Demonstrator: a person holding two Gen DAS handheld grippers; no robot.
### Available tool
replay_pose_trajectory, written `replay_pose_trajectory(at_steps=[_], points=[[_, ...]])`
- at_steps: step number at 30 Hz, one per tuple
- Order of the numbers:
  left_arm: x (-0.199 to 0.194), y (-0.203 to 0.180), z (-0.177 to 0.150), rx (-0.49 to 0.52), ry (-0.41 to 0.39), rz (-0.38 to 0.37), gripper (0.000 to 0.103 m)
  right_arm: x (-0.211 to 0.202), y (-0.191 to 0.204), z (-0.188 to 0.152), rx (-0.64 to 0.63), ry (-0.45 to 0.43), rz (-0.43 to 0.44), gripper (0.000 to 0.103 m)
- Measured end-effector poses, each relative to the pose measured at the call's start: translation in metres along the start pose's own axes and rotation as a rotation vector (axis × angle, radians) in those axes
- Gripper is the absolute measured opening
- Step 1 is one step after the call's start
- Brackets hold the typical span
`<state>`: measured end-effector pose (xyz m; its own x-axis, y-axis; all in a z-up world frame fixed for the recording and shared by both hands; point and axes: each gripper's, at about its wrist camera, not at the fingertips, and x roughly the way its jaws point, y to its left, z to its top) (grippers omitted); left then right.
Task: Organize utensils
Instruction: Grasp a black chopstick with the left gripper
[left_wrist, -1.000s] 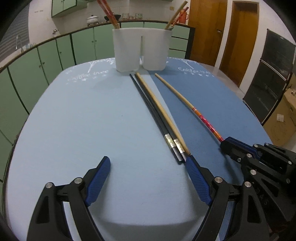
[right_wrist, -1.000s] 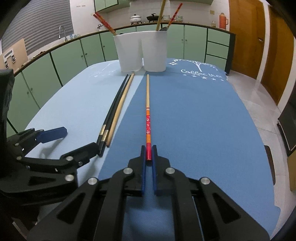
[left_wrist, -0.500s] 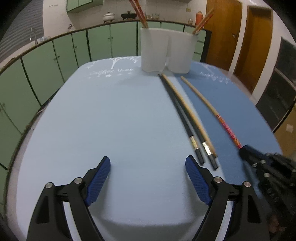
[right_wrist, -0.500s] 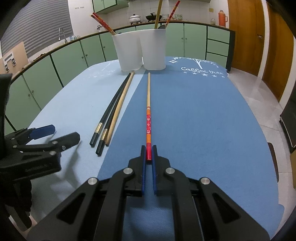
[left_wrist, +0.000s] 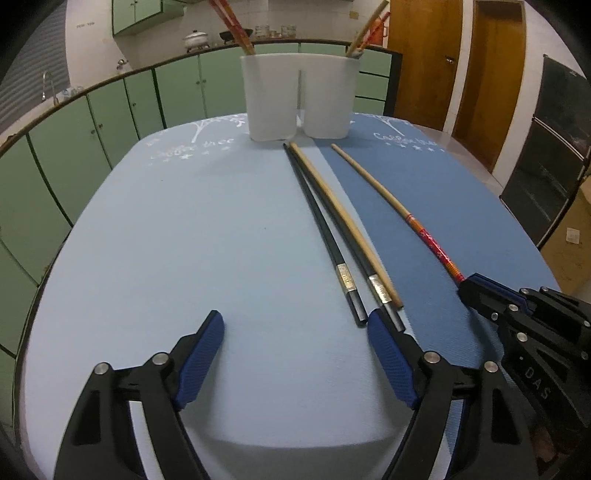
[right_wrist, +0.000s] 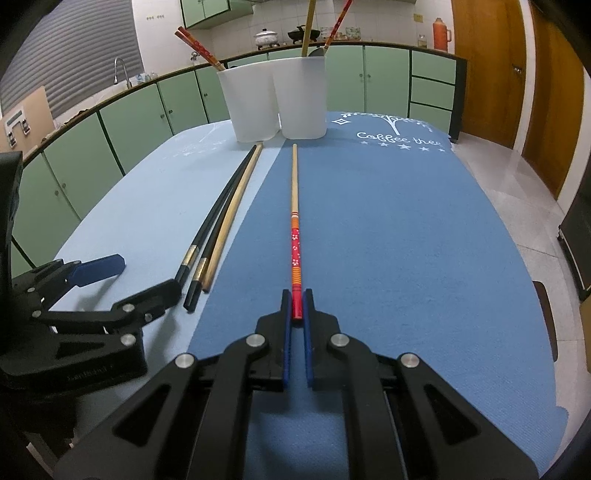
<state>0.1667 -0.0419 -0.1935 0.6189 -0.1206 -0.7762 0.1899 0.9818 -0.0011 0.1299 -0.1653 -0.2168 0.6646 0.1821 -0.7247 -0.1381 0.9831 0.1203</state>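
My right gripper is shut on the red end of a red-and-wood chopstick, which lies on the dark blue mat and points at two white holders. The same chopstick shows in the left wrist view. Two black chopsticks and a plain wooden one lie side by side left of it. My left gripper is open and empty over the light blue mat, its right finger beside the black chopsticks' ends. The holders hold a few chopsticks each.
The table is covered by a light blue mat and a dark blue mat. Green cabinets run behind and to the left. Wooden doors stand at the back right.
My left gripper has swung back to the right, so its right finger is again beside the black chopsticks' ends. My right gripper stays shut on the red chopstick.
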Motion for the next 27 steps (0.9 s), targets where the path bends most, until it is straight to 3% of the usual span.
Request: replay_pose_trajectory(at_steps=[5,9,14,18,27], points=[[-0.002,0.018,-0.003,-0.057,-0.001,0.038,0.077,0.000,0.002,-0.001,-0.007,-0.004,0.002,0.006],[-0.003,0.019,-0.002,-0.084,-0.014,0.011,0.077,0.000,0.004,-0.001,-0.015,-0.006,0.007,0.009],[-0.004,0.004,-0.002,-0.050,-0.024,-0.021,0.077,-0.002,0.000,0.000,-0.008,-0.004,0.022,0.010],[-0.002,0.001,-0.005,-0.024,-0.023,-0.009,0.076,-0.003,-0.002,-0.001,-0.012,-0.006,0.035,0.019],[-0.001,-0.001,-0.004,-0.023,-0.027,0.000,0.074,-0.005,0.000,-0.005,-0.041,-0.015,0.041,0.022]])
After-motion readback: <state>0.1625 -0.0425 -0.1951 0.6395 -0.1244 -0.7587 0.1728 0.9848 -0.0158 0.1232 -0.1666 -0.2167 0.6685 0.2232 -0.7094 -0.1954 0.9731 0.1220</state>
